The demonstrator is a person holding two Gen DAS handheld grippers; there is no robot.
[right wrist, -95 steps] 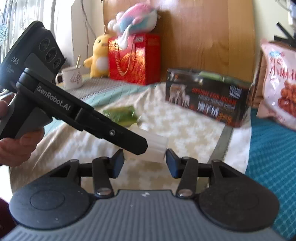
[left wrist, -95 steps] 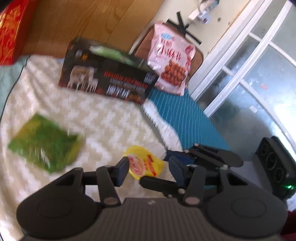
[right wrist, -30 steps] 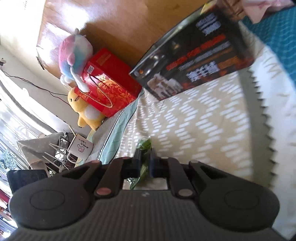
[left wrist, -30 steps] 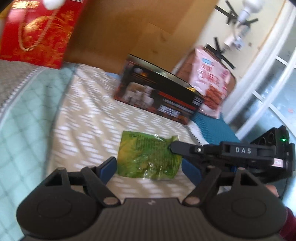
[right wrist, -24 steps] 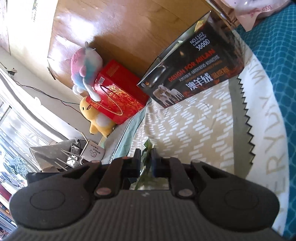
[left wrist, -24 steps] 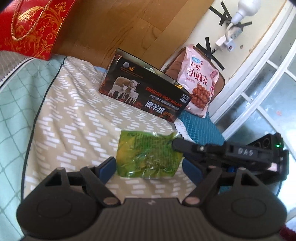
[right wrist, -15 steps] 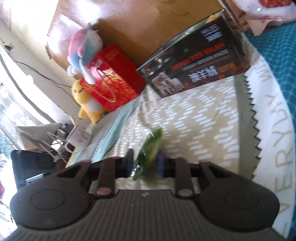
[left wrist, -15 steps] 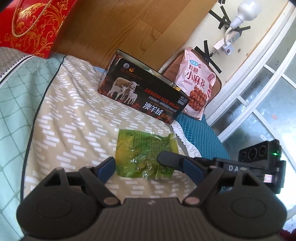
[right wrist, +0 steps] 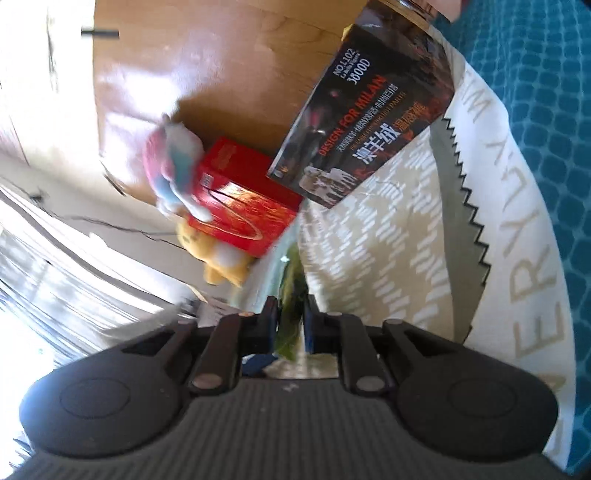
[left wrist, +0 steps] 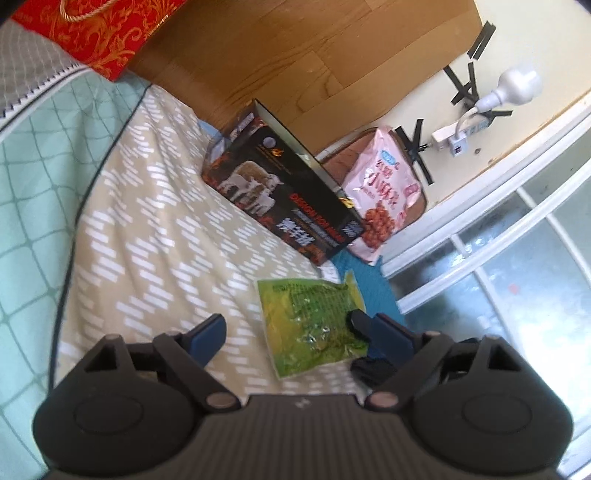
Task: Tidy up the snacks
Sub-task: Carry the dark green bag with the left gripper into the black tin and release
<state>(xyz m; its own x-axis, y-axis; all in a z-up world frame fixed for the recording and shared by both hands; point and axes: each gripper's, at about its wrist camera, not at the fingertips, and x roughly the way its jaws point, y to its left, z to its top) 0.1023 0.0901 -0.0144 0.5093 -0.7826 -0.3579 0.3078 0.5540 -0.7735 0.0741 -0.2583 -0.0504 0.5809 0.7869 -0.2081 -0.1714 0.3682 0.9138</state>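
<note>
A translucent green and yellow snack packet (left wrist: 310,325) with dark green print is seen against a beige blanket (left wrist: 155,236) patterned with white dashes in zigzag rows, which is bordered by a mint-green quilt (left wrist: 33,177) crossed by a darker green lattice and by a teal bedcover (right wrist: 554,122) with a lighter tile motif. A black box (left wrist: 288,206) is marked with red and white lettering and pale sheep, and a pink snack bag (left wrist: 384,195) is printed with orange-brown balls. A red gift bag (left wrist: 103,29) is covered with gold scrollwork, and blue pads (left wrist: 208,334) are carried on the black left gripper (left wrist: 299,338).
</note>
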